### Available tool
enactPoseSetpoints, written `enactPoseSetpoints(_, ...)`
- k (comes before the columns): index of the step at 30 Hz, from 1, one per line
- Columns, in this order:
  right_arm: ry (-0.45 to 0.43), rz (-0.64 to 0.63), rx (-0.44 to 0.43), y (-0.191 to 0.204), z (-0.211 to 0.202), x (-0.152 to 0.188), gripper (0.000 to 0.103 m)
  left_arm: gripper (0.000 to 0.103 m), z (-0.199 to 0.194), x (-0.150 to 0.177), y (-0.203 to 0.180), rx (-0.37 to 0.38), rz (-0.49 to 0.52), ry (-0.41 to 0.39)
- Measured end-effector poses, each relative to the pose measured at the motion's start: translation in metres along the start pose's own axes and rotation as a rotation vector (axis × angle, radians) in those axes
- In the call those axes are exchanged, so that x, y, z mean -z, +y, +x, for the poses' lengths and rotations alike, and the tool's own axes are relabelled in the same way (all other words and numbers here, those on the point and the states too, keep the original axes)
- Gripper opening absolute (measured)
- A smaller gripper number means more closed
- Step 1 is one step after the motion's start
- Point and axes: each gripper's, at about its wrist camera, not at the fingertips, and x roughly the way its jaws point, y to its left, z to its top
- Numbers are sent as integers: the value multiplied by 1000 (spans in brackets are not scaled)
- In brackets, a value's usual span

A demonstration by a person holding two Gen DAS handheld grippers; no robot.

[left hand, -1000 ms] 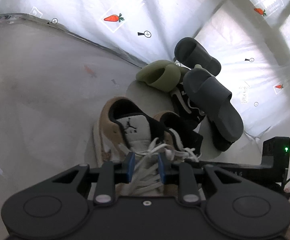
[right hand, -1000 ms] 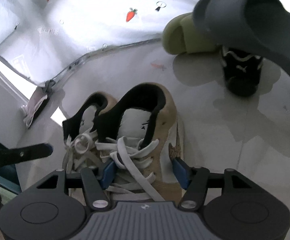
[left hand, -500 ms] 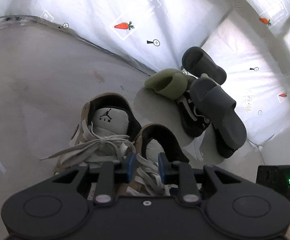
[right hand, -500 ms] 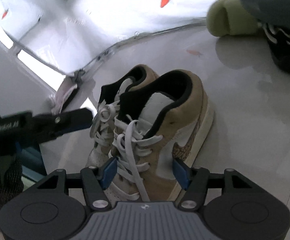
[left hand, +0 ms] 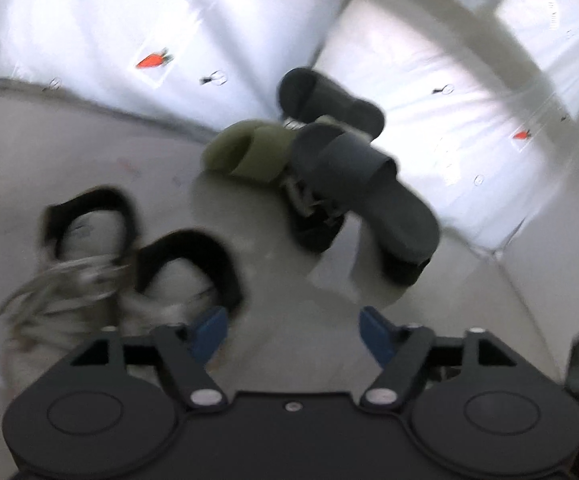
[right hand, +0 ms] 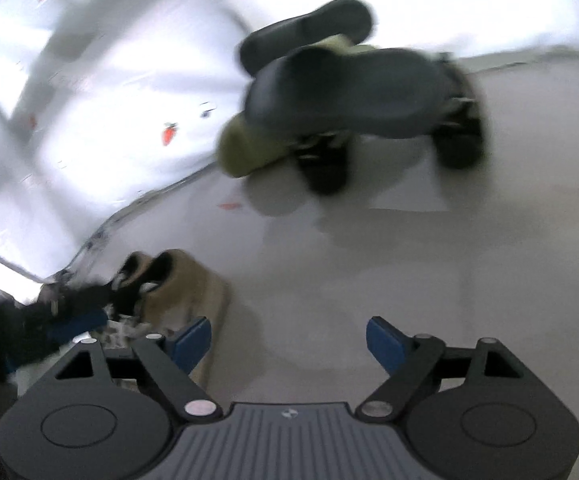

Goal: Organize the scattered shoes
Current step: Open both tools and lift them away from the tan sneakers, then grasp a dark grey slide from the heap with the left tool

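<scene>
1. Now that both tongs have let go, the pale grey floor [left hand: 89, 128] carries two separate groups of shoes: a tidy pair low in both views, and an unsorted heap up by the white sheet wall [left hand: 89, 32].
2. That heap sits at about one o'clock in the left view: two dark grey rubber slides [left hand: 353, 168] lie across an olive-green foam slide [left hand: 249, 152] and a black lace-up trainer [left hand: 313, 224], all touching. It looks untouched, so I judge it the next job.
3. The pair of tan suede sneakers with black collars and white laces [left hand: 129, 264] now stands side by side at nine o'clock in the left view and at eight o'clock in the right view [right hand: 185, 292]. A second ago each shoe sat between a set of tongs, so this pair looks placed.
4. The left tongs [left hand: 293, 328] are spread wide with only floor between them, where a moment ago they were nearly closed over laces.
5. The right tongs [right hand: 289, 340] are likewise released and empty, pulled clear of the sneaker and turned toward the heap.
</scene>
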Motion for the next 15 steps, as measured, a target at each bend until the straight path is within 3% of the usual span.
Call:
enactPoseSetpoints(4,-53,-3,39,-32,-24,-7,86,77,37,-9,-43,1,0,-59)
enactPoseSetpoints(7,-132,-15,114,-58,-34,-22,87,77,70,-21,-76,-47,6,-94)
enactPoseSetpoints(8,-161,-17,136,-65,-35,-27,92,77,82,-26,-87,-67,7,-115)
enactPoseSetpoints(12,-257,-19,198,-91,-28,-56,95,77,111,-36,-104,-117,-10,-155)
enactPoseSetpoints(15,-269,1,194,-107,-12,-82,98,77,136,-44,-109,-148,19,-154)
